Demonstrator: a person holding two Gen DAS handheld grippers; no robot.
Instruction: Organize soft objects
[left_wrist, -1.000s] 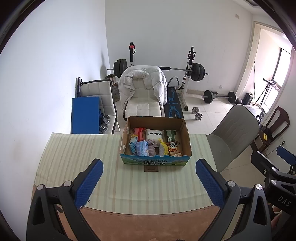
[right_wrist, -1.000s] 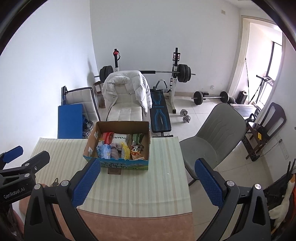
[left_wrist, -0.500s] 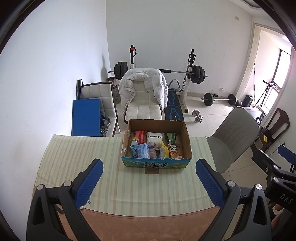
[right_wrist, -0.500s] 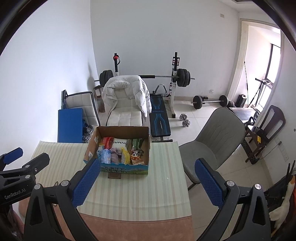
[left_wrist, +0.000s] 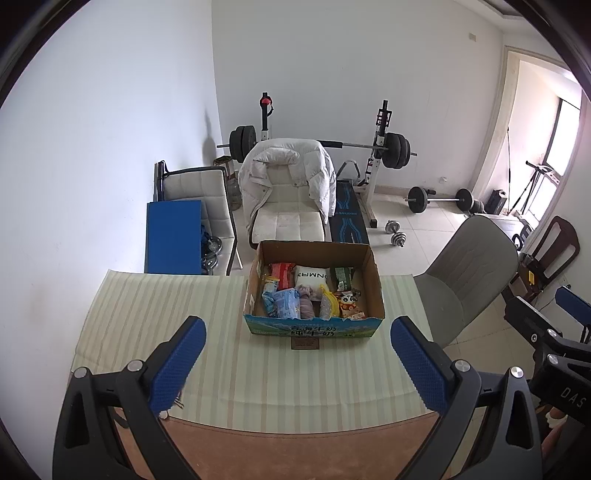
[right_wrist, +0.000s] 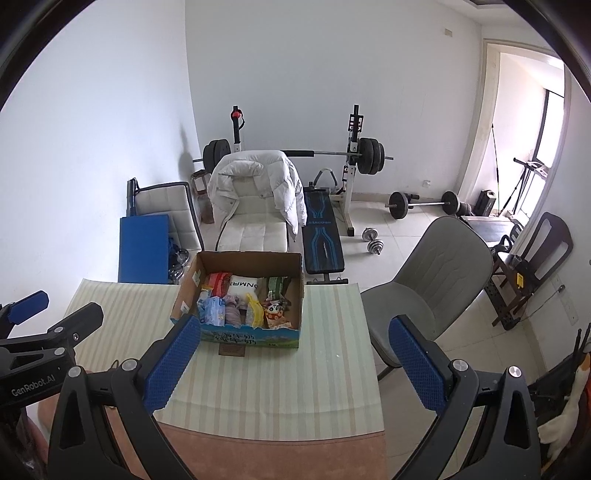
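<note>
Left wrist: packet-crammed cardboard box (left_wrist: 314, 328)

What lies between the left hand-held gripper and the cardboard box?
Mostly bare striped tablecloth. In the left wrist view, nothing stands between the open left hand-held gripper and the cardboard box except a small brown card at the box's front edge.

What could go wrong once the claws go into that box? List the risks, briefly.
1. The cardboard box is packed tight: the blue packet, purple cloth and yellow bag press together, so a claw closing on one may well drag out a neighbour.
2. The box sits loose on the striped tablecloth; a pull could slide it or bunch the cloth.
3. Both the left claw and right claw are open and aimed at the same box, so they may collide.
</note>
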